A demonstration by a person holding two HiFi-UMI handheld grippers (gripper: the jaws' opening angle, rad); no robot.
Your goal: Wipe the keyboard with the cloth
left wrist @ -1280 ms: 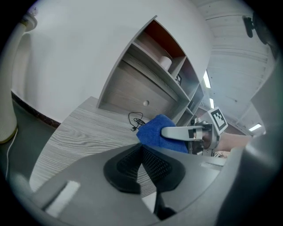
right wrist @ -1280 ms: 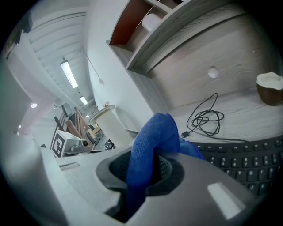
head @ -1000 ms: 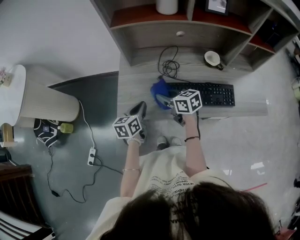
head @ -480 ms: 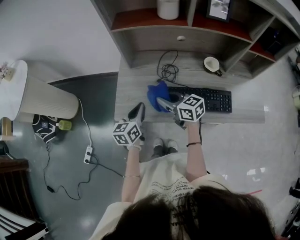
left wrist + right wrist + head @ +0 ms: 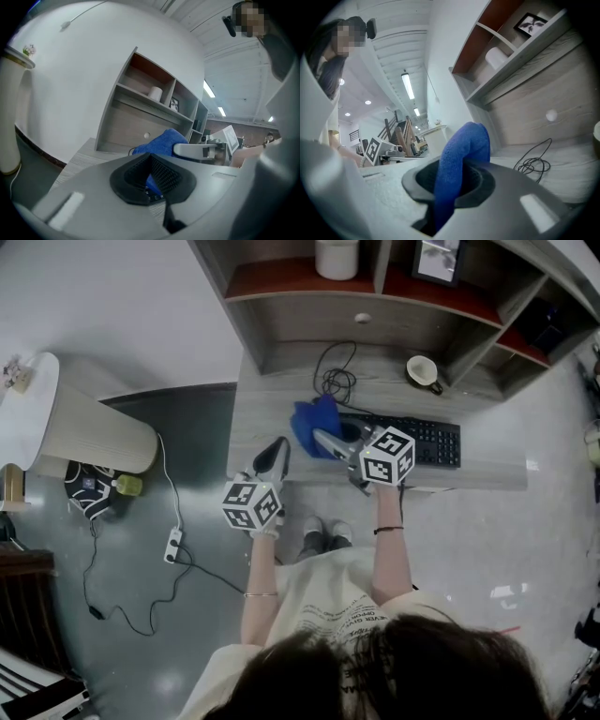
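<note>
Grey wooden desk (image 5: pixel 267 418) and shelf unit (image 5: pixel 300 324) against a white wall, seen from above.

A coiled black cable (image 5: pixel 336 381) lies on the desktop below a round drawer knob (image 5: pixel 363 318), and a pale cup (image 5: pixel 422 369) sits further right, near an upright of the shelving. On the reddish shelf (image 5: pixel 272 273) above stand a white roll (image 5: pixel 336 257) and a framed picture (image 5: pixel 433 257). On the floor left of the desk, a white power strip (image 5: pixel 174 545) trails a black cord (image 5: pixel 122 615), near a pale ribbed cylinder (image 5: pixel 94 442), a small yellow-green object (image 5: pixel 129 486) and a black-and-white patterned item (image 5: pixel 89 498).
</note>
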